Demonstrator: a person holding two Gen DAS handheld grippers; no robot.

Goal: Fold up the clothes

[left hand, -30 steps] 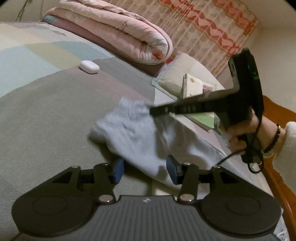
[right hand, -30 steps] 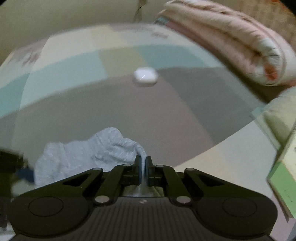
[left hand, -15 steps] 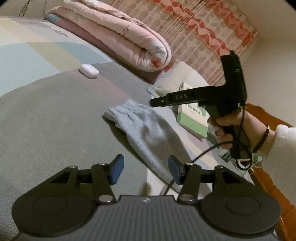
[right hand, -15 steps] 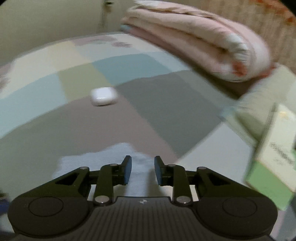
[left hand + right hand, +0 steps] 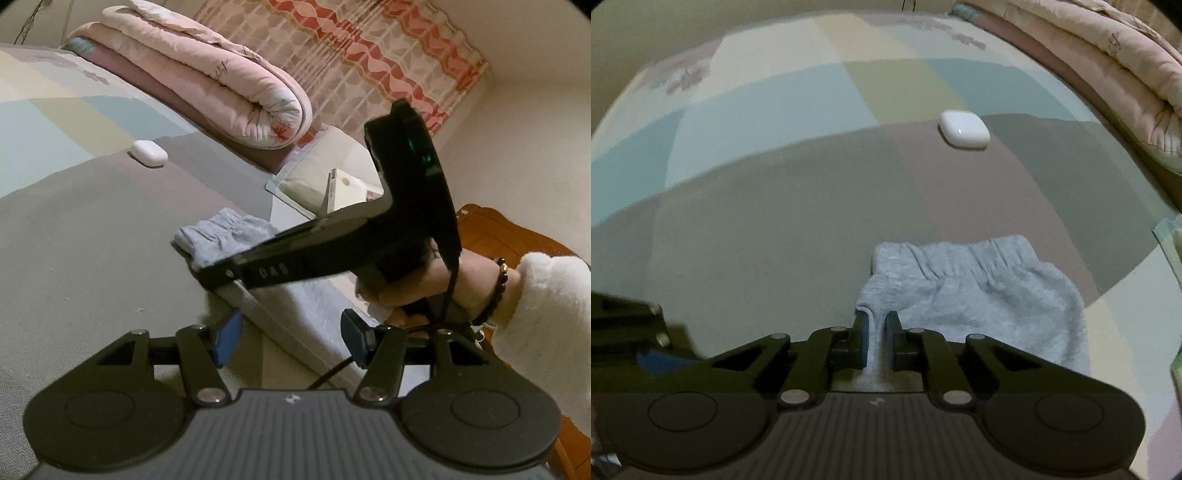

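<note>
Light grey pants (image 5: 979, 295) lie flat on the patchwork bedsheet (image 5: 775, 221), elastic waistband at the far end. My right gripper (image 5: 876, 339) is shut on the pants' left edge just below the waistband, with fabric pinched between its pads. In the left wrist view the right gripper (image 5: 218, 275) reaches in from the right, held by a hand in a white fleece sleeve, and covers much of the pants (image 5: 221, 236). My left gripper (image 5: 291, 338) is open above the near part of the pants and holds nothing.
A white earbud case (image 5: 964, 130) sits on the sheet beyond the pants. A rolled pink quilt (image 5: 207, 92) lies along the far side. A pillow with a book (image 5: 343, 188) is at the right, beside the wooden bed frame (image 5: 498, 232).
The pants went from bunched to spread flat. My right gripper let go and opened, then came down and closed on the pants' left edge. My left gripper stayed open.
</note>
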